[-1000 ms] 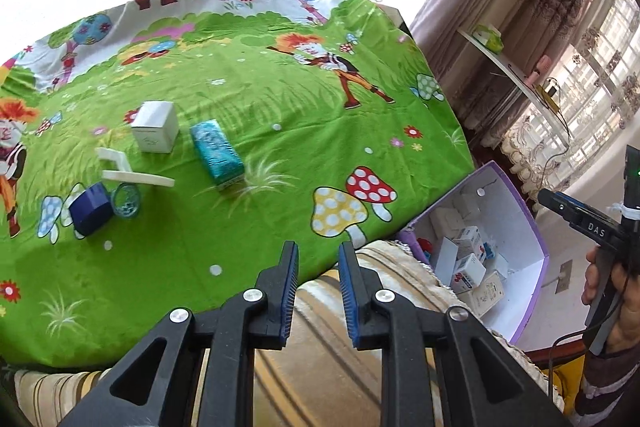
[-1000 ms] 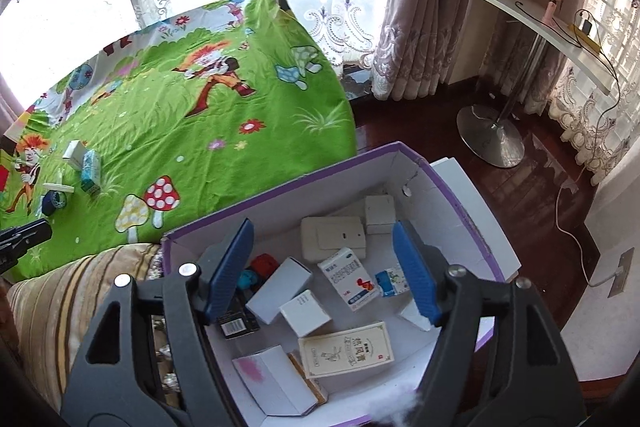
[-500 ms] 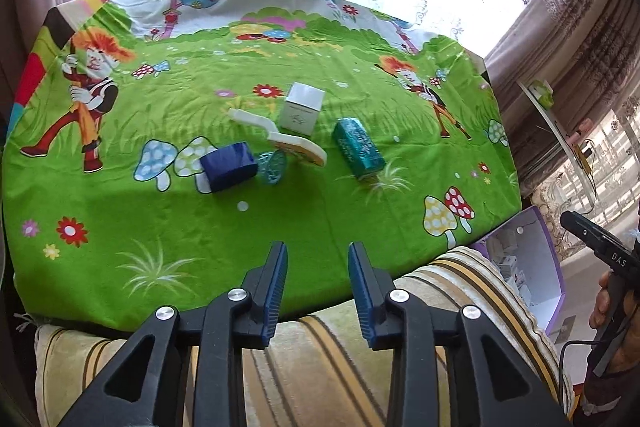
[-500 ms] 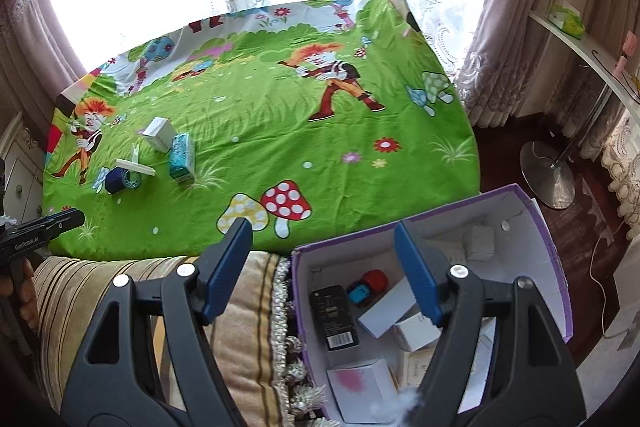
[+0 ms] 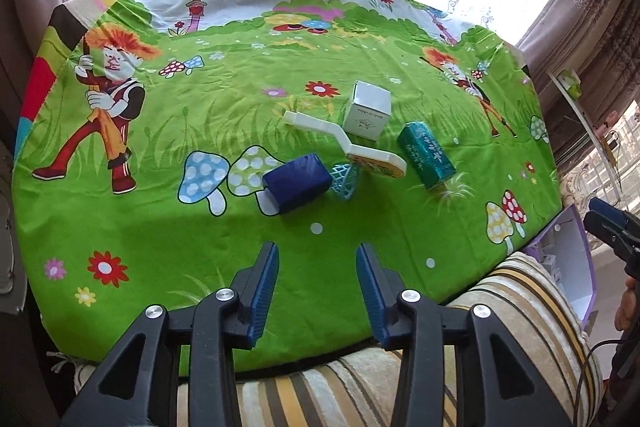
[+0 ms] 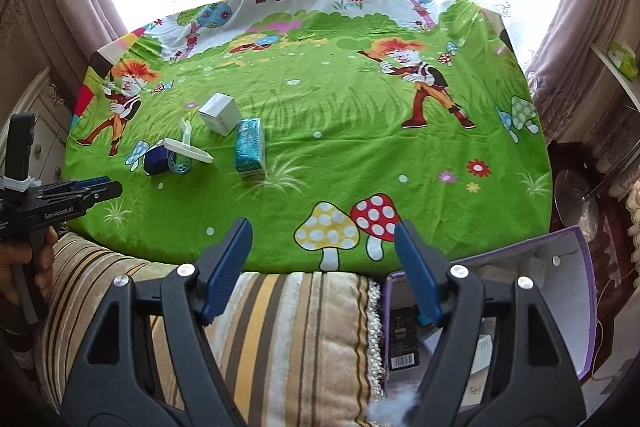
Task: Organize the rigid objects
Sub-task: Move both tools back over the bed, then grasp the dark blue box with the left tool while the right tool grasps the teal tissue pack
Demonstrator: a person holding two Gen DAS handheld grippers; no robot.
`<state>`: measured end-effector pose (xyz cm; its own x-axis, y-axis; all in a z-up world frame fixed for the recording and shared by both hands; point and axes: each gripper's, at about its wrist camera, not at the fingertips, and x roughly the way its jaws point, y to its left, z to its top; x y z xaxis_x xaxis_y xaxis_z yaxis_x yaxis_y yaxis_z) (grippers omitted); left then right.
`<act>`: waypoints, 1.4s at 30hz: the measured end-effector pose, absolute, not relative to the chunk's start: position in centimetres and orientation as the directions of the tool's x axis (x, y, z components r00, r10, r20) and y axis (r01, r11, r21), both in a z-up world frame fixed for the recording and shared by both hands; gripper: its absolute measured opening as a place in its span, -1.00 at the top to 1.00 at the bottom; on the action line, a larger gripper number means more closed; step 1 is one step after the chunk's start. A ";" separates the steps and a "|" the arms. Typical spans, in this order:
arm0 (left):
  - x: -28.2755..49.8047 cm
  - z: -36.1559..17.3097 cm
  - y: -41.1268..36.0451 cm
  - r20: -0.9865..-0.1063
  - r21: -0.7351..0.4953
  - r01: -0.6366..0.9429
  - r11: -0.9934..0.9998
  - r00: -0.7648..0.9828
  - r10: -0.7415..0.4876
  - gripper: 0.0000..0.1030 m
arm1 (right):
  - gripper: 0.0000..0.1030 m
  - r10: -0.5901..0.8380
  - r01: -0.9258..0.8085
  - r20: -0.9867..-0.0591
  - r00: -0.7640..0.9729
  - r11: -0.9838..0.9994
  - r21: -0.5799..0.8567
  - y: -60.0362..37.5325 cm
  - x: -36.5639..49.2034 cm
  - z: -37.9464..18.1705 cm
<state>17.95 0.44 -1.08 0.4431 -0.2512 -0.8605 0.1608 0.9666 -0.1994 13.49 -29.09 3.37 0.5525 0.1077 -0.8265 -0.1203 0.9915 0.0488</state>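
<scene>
Several items lie in a cluster on the green cartoon tablecloth: a dark blue box, a teal mesh cup, a white handled tool, a white box and a teal box. My left gripper hovers over the near edge of the cloth, short of the blue box, its jaws opening with nothing between them. My right gripper stands open and empty over the cloth's near edge by the mushroom print. From there the white box and teal box lie far left.
A purple-edged box holding several small packages sits low at the right, beside a striped cushion along the near edge. Curtains and a bright window stand behind the table. A white shelf runs along the right wall.
Both grippers swung left, away from the purple box and toward the table. The left jaws widened from nearly shut. The right gripper left its place above the box, still open.
</scene>
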 end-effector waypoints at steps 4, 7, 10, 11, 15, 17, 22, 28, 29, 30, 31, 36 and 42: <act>19.7 -2.1 0.5 -0.875 -0.139 0.187 0.973 0.437 -0.209 0.11 | -0.48 0.139 -0.162 -0.838 0.527 0.985 0.062 -27.3 15.0 2.5; 20.9 -2.8 0.1 -0.883 -0.082 0.235 0.968 0.433 -0.180 0.06 | -0.48 0.152 -0.185 -0.850 0.504 0.981 0.065 -26.0 16.3 1.6; 21.8 -3.4 -0.7 -0.886 -0.014 0.306 0.952 0.438 -0.154 -0.04 | -0.48 0.164 -0.203 -0.861 0.481 0.976 0.073 -24.9 17.6 0.8; 22.1 -3.5 -0.9 -0.886 0.004 0.327 0.945 0.439 -0.148 -0.07 | -0.48 0.165 -0.210 -0.865 0.474 0.975 0.071 -24.5 18.0 0.5; 23.2 -4.2 -1.2 -0.887 0.061 0.386 0.920 0.443 -0.127 -0.09 | -0.48 0.167 -0.236 -0.877 0.450 0.970 0.063 -23.1 19.7 -0.8; 23.7 -4.3 -1.1 -0.885 0.064 0.406 0.911 0.444 -0.136 -0.09 | -0.48 0.168 -0.246 -0.882 0.439 0.967 0.061 -22.5 20.4 -1.5; 24.6 -4.8 -0.9 -0.882 0.032 0.435 0.900 0.435 -0.179 -0.10 | -0.48 0.163 -0.266 -0.894 0.417 0.962 0.051 -21.1 22.3 -3.0; 25.0 -5.2 -1.1 -0.874 0.011 0.446 0.895 0.439 -0.208 -0.09 | -0.48 0.143 -0.267 -0.904 0.403 0.963 0.034 -20.1 24.6 -4.6; 25.1 -5.3 -1.2 -0.874 0.005 0.449 0.894 0.436 -0.214 -0.09 | -0.48 0.141 -0.267 -0.905 0.401 0.963 0.032 -20.0 24.9 -4.9; 25.2 -5.5 -1.3 -0.875 0.002 0.454 0.891 0.432 -0.218 -0.09 | -0.48 0.136 -0.268 -0.907 0.399 0.963 0.027 -19.8 25.2 -5.1; 25.2 -5.6 -1.4 -0.876 0.003 0.456 0.890 0.430 -0.217 -0.09 | -0.48 0.133 -0.268 -0.907 0.399 0.963 0.024 -19.6 25.4 -5.3; 25.3 -6.0 -1.7 -0.883 -0.037 0.443 0.896 0.405 -0.237 0.27 | -0.45 0.122 -0.268 -0.905 0.407 0.963 0.009 -19.2 26.4 -6.1; 25.3 -6.1 -1.5 -0.887 -0.088 0.379 0.921 0.391 -0.246 0.41 | -0.17 0.100 -0.254 -0.916 0.389 0.967 -0.003 -19.2 27.6 -7.3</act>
